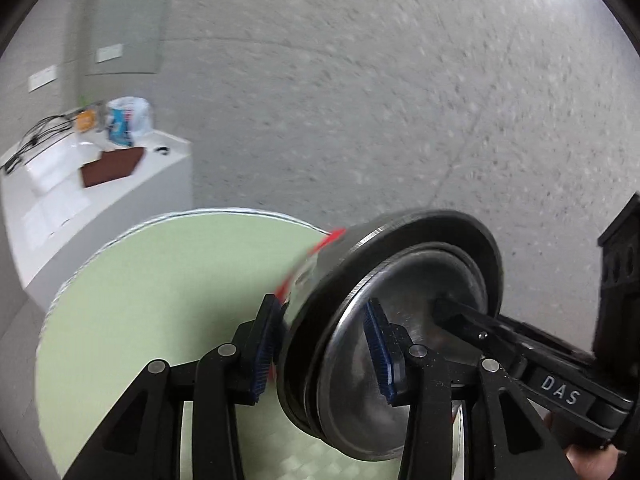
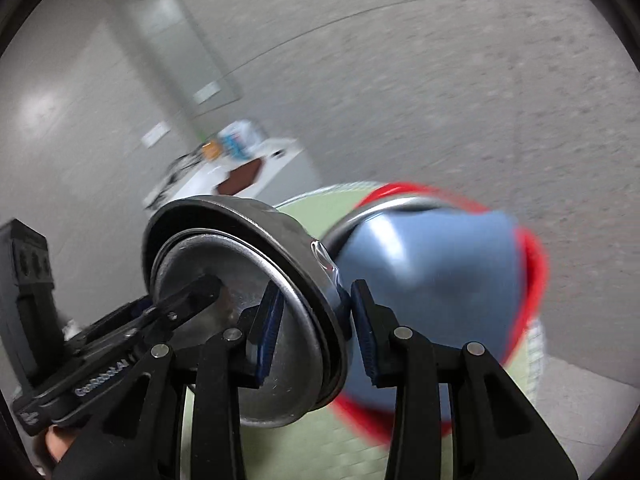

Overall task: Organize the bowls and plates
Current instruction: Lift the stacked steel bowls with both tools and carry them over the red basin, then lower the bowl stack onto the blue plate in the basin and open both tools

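Round green table (image 1: 132, 280) under me, mostly bare in left view; I'm keeping the stack above it so a slip lands on the mat, not the floor (image 1: 400, 80).

Side counter (image 1: 100, 168) far off w/ clutter – not part of the job, ignoring.

Dish stack, tilted up on edge, lifted clear of table, shared between both grippers. Blue bowl w/ red rim (image 2: 436, 280) sits behind/right of the metal pieces in right view; heavy motion blur, can't tell if it's nested w/ them or merely pressed against.

Dark-rimmed steel plate (image 1: 400, 280), a shallower steel bowl (image 1: 424, 304) seated inside its face. Prob. stacking like w/ like.

Left gripper (image 1: 324, 352): jaws clamped across the plate rim, one pad outside, one on the steel face – edge pinch since the rim is the only thin purchase.

Right gripper (image 2: 316, 328): jaws closed on the same rim from the opposite side, outer pad against the blue bowl. Two-point hold to stop the stack pivoting.

Risk: steel is slick, tilt steep; inner bowl could slide out.
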A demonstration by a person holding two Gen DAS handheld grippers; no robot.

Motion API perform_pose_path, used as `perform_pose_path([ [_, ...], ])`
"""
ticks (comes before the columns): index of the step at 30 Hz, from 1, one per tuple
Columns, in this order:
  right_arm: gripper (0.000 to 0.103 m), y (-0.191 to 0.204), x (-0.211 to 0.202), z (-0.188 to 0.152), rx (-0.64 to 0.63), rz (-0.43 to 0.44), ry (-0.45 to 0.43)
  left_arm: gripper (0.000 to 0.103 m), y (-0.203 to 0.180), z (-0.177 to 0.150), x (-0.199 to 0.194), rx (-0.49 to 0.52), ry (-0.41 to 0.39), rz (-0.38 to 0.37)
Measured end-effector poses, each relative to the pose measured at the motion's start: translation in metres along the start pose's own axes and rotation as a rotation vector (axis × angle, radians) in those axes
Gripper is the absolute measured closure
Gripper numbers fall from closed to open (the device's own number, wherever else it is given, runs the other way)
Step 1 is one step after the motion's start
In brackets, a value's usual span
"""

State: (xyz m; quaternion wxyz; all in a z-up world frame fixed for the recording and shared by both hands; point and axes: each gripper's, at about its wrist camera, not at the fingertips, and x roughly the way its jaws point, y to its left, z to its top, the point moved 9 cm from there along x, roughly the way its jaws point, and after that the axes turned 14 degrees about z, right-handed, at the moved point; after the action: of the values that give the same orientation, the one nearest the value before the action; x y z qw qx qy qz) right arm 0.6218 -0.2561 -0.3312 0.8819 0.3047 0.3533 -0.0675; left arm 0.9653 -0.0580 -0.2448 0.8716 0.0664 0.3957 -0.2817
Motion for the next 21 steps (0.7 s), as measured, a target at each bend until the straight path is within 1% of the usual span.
perform_pose_path([
  [2, 0.068, -0.023, -0.001, 0.008, 0.026, -0.051, -0.005, 0.064, -0.013, 0.0, 0.024, 0.008, 0.039, -0.019],
  [6, 0.068, -0.064, -0.002, 0.012, 0.08, -0.11, 0.017, 0.064, -0.03, -0.002, 0.062, 0.028, 0.122, -0.034],
  [10, 0.068, -0.081, 0.002, 0.012, 0.093, -0.154, 0.071, 0.064, -0.042, -0.003, 0.094, 0.034, 0.214, -0.051],
  [12, 0.068, -0.085, 0.007, 0.011, 0.088, -0.179, 0.104, 0.064, -0.046, -0.006, 0.106, 0.037, 0.259, -0.042],
  [14, 0.068, -0.088, 0.012, 0.009, 0.074, -0.206, 0.138, 0.065, -0.044, -0.005, 0.113, 0.035, 0.277, -0.035],
  [17, 0.068, -0.092, 0.015, 0.012, 0.064, -0.226, 0.154, 0.066, -0.042, -0.007, 0.119, 0.044, 0.299, -0.024],
  [19, 0.069, -0.092, 0.019, 0.017, 0.052, -0.234, 0.162, 0.065, -0.046, -0.003, 0.125, 0.039, 0.306, -0.022],
  [21, 0.069, -0.094, 0.023, 0.02, 0.018, -0.263, 0.176, 0.062, -0.051, -0.005, 0.121, 0.041, 0.312, -0.019],
])
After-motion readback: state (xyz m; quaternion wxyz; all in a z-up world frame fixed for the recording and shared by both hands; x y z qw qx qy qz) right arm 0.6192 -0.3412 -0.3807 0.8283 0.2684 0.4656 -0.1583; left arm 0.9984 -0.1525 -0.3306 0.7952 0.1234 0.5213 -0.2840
